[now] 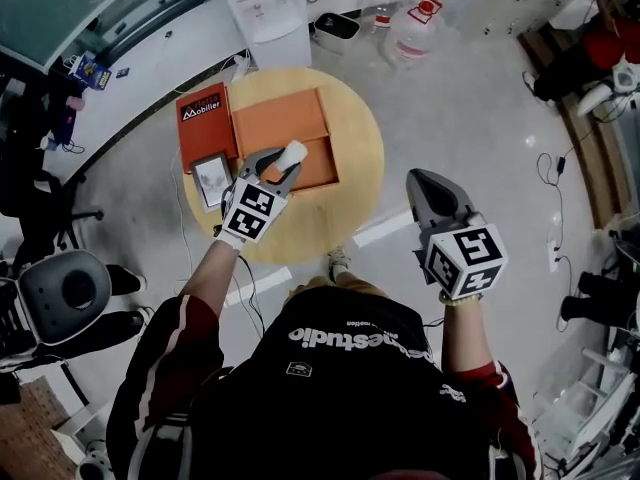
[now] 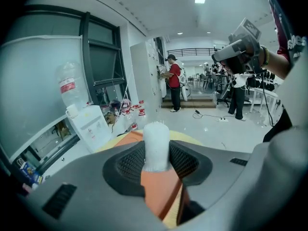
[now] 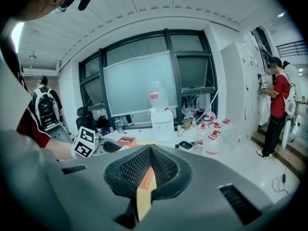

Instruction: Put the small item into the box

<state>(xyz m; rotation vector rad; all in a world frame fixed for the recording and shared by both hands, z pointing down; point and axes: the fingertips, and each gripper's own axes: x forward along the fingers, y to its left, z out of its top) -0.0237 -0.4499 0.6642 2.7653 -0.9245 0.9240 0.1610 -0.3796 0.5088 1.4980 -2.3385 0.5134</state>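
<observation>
Head view looks steeply down on a round wooden table [image 1: 352, 196] with an orange box [image 1: 280, 118] lying flat near its middle. The left gripper [image 1: 283, 164] reaches over the near edge of the orange box, and its jaws are clamped on a small white cylinder [image 1: 294, 153]. The cylinder is held in the air above the box's near right part, sticking out past the jaw tips. In the left gripper view the two dark meshed pads press on the cylinder's sides with a moderate gap between them, and the orange surface fills the space underneath. Whether the orange box is open or lidded cannot be told from either view.

Just left of the orange box, touching its side, lies a red box [image 1: 205, 118] with white print on its top. A small grey-framed flat item [image 1: 212, 181] sits at the red box's near end, left of the orange box.

The right gripper [image 1: 419, 178] hangs well to the right of the orange box, past the table's rim and over the floor. Its jaws are together at the tips with nothing between them. Beyond the orange box, off the table, stand a white water dispenser [image 1: 266, 4] and several clear water bottles [image 1: 415, 18] with red caps.
</observation>
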